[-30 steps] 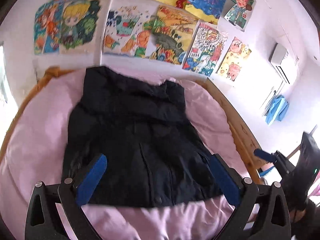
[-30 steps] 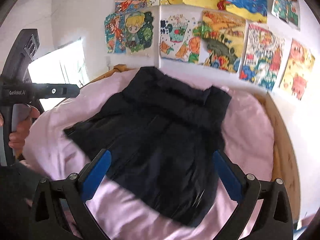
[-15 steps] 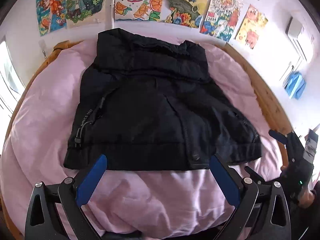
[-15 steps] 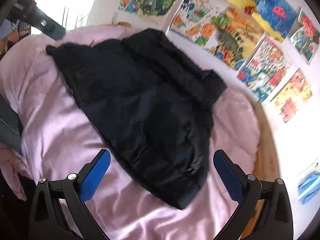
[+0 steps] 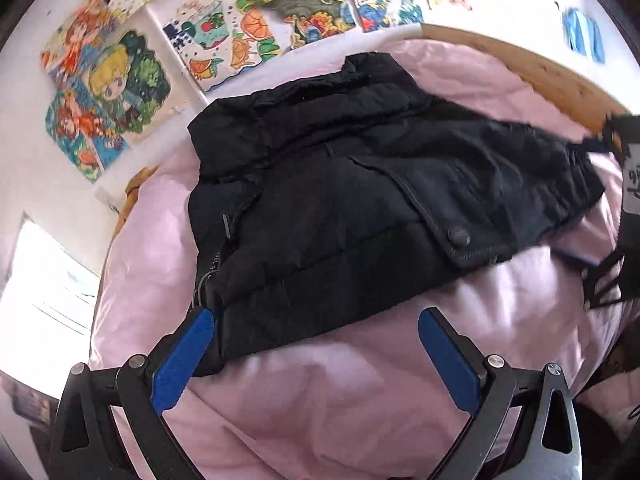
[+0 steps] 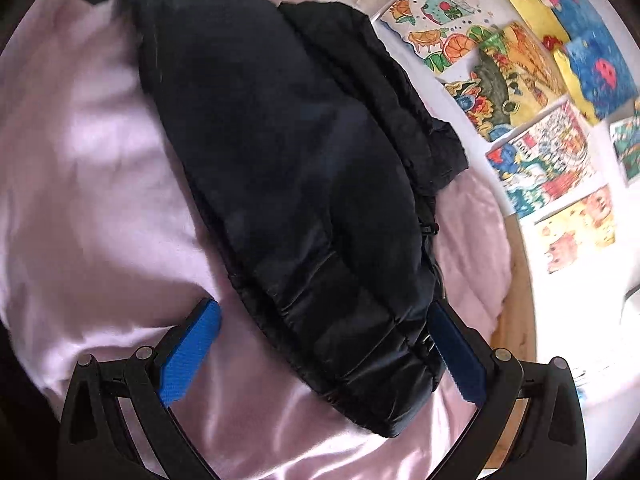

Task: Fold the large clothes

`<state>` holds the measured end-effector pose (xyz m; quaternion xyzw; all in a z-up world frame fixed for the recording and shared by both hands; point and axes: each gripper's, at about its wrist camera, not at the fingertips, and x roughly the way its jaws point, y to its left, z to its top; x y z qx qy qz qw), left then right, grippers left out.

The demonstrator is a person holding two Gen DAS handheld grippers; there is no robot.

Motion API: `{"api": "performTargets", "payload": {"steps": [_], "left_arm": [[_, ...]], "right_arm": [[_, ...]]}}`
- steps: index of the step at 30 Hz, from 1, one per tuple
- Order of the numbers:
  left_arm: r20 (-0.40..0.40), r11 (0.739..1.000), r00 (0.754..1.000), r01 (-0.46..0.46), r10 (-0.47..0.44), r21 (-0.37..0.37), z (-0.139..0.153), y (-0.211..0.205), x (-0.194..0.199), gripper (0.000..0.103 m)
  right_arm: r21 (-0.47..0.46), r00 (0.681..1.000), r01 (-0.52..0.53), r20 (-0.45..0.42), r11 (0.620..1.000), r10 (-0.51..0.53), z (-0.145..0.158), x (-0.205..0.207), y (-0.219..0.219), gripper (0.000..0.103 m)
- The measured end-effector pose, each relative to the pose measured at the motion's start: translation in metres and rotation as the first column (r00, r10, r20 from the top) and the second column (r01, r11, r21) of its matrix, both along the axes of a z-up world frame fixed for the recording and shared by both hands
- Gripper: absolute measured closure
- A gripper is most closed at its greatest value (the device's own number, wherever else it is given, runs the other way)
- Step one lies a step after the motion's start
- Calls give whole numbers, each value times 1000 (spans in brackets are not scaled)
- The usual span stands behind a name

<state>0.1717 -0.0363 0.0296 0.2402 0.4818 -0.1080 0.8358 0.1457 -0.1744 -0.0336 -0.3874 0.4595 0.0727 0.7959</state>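
Fingers: in the left wrist view the blue pads of the left gripper [image 5: 316, 354] stand wide apart at the bottom of the frame, grasping nothing; the left pad [image 5: 182, 362] overlaps the near lower corner of the black jacket [image 5: 360, 184], though contact cannot be confirmed. In the right wrist view the right gripper [image 6: 324, 350] is likewise spread and empty-handed, its pads flanking the jacket's [image 6: 288, 168] near hem at lower centre; the right-hand pad [image 6: 456, 354] sits at the hem's edge.

Middle ground: the jacket lies flat on a pink bedspread [image 5: 320, 400], occupying the centre of both views. A front flap with a snap button [image 5: 459, 235] is visible right of centre in the left view, and a small drawcord [image 5: 200, 292] hangs at the left hem.

Far ground: a wooden bed frame [image 5: 540, 76] curves across the upper right. Above the jacket's collar, coloured drawings [image 5: 116, 92] cover the white wall. The other gripper's dark body enters at the right edge of the left view.
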Motion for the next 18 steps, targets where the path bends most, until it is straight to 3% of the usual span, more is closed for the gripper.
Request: {"api": "performTargets", "payload": {"steps": [4,10,13,14,18], "left_arm": [[20,1000,1000,11,-12,20,-6,3,0,0],[98,981,989,93,-111,170,-22,-5,-7,0],[95,971,982,142,-162,191,-27,-12,-13,0],[91,969,981,153,-173,192,-28,-14,-15,0],[103,965,977,166,-189,201,-32,-18,-19,0]], "right_arm": [[-105,997,-33,72,994,41,-5,-3,16,2],[-15,998,34,53,999,-33,-2,4,5,3],[13,996,58,62,998,-58,1,8,-6,19],[20,996,61,59,998,-62,0,13,-13,31],[118,990,139,13,983,-141,9,25,-29,48]]}}
